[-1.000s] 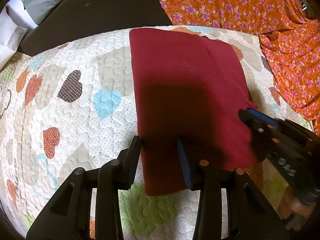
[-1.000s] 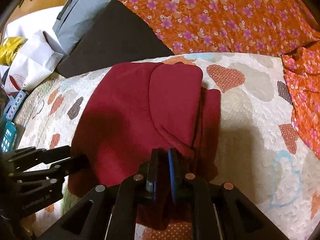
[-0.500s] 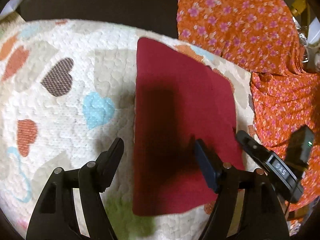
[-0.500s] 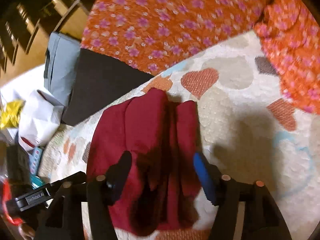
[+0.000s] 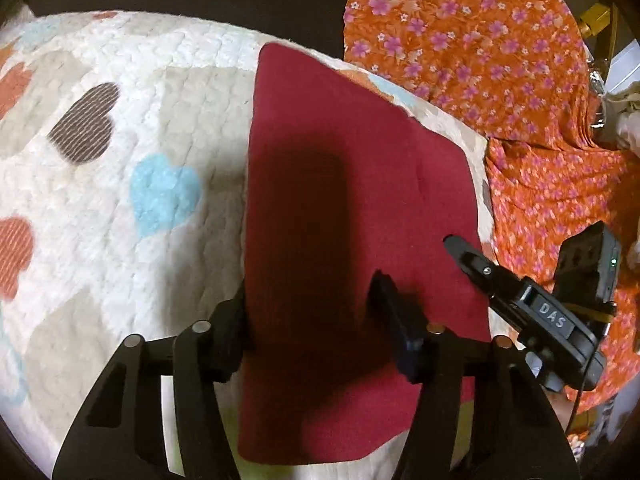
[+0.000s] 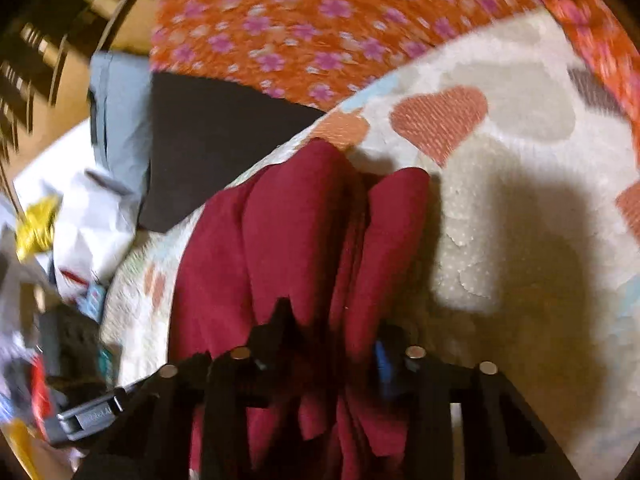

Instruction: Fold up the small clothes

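Soft maroon garment [image 5: 360,200] on the quilt [image 5: 120,200] looks limp, best pinched at its near hem by both spread, seemingly empty claws.

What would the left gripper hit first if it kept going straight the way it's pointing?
Most likely the dark red garment, which lies between the open left gripper fingers on the heart-print quilt; depth is unclear.

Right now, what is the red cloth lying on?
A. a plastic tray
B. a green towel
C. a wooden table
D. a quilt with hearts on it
D: in the left wrist view the red cloth lies flat on a white quilt patterned with blue, brown and orange hearts.
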Motion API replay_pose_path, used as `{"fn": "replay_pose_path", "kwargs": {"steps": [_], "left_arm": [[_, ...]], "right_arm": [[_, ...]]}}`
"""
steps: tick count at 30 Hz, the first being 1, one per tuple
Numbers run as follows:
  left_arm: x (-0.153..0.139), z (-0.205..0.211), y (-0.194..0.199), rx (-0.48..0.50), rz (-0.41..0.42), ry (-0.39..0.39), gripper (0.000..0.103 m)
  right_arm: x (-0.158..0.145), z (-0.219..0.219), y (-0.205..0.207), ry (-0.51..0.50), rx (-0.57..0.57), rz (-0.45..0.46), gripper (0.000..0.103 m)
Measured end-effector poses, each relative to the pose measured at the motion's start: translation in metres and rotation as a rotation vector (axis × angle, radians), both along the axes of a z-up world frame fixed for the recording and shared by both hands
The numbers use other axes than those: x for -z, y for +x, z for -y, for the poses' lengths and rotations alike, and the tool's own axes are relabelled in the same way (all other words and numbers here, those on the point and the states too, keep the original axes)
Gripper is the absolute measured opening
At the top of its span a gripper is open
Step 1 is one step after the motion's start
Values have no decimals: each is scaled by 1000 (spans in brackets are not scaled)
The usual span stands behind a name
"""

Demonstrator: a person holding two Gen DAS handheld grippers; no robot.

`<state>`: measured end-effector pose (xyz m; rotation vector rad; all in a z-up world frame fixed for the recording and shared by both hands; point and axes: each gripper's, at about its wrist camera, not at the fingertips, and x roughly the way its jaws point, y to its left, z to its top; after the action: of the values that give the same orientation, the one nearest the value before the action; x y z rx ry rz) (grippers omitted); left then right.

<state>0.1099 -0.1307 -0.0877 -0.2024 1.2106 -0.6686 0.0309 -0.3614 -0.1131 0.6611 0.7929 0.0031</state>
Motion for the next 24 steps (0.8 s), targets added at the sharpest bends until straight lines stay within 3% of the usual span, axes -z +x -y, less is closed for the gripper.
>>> {"fn": "replay_pose_path", "kwargs": {"steps": [7,11,13,15,18,20,24], "left_arm": [[-32,-60,-72,16,15,39,57],[-7,-90,-118,-8,-32,130,56],[3,-96,-127,-21,-29,172,57],[-1,-102,-133,-34,7,167,57],[-14,-109,-135,-58,90,187,57],[-15,-114,-132,-88,93,190,57],[-15,-114,-122,-101,69,147,57]], "right_arm": [[-28,-53,-66,24,-118,52,30],[-6,-83,-92,51,-178,-7,30],[5,-92,-97,-19,-173,-102,32],[-5,-88,-116,-63,-120,-73,33],[-28,-79,-136,-48,-55,15,34],[-32,-84,-135,-45,-82,25,34],[-6,-108,-108,-84,-153,-79,35]]}}
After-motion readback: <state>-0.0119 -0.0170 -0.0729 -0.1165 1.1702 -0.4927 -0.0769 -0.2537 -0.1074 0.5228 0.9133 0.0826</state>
